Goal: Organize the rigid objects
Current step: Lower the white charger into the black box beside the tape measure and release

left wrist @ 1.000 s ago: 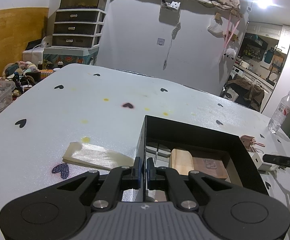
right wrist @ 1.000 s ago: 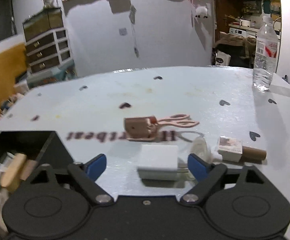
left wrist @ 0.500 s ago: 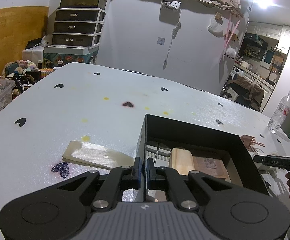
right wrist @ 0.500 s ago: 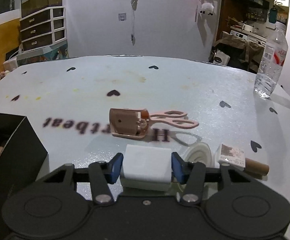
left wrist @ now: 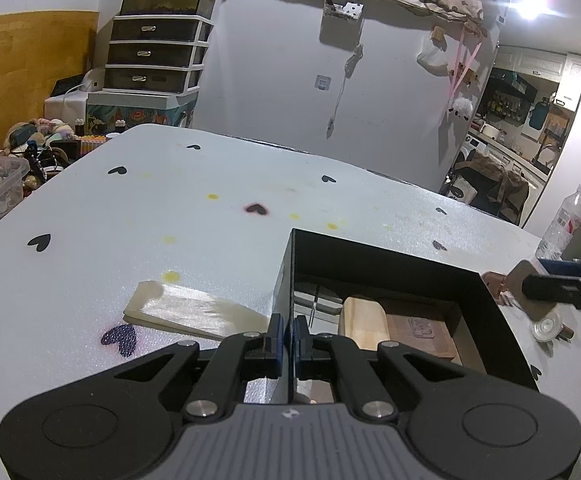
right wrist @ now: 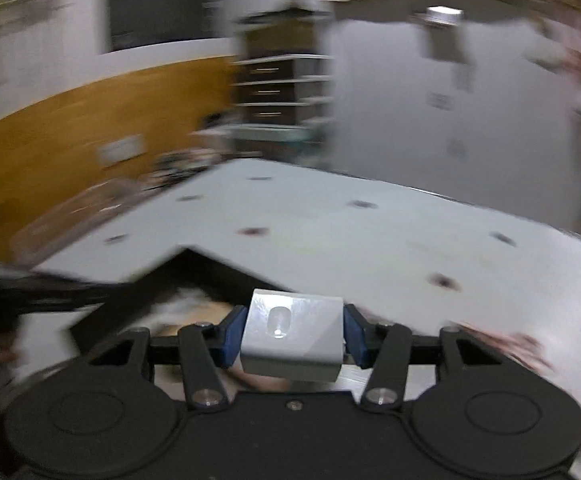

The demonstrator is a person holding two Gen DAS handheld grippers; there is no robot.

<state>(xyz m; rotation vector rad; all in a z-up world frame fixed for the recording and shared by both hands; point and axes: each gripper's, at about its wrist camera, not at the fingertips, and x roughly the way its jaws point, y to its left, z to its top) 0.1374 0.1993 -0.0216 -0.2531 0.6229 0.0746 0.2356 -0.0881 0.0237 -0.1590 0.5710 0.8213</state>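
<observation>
a: left wrist view first. the left gripper (left wrist: 286, 344) sits at the bottom middle just as it did a second ago, its blue pads pinching the near wall of the black box (left wrist: 486, 308). at the right edge the right gripper (left wrist: 530, 292) now hangs above the table (left wrist: 210, 248), where a second ago it was low beside the box

b: and in the box?

a: a wooden block (left wrist: 364, 326) and a dark brown slab (left wrist: 420, 330) lie on its floor, right of centre

b: right wrist view?

a: badly blurred. the right gripper (right wrist: 292, 334), wide apart a second ago, is now clamped on the white charger block (right wrist: 290, 334), bottom centre of the frame. the block was on the table; now it's lifted, with the black box (right wrist: 210, 268) just behind and below it

b: meaning?

a: pickup's done, probably heading for the box

b: the block itself?

a: white, boxy, rounded edges, one oval dimple on its top face
</observation>
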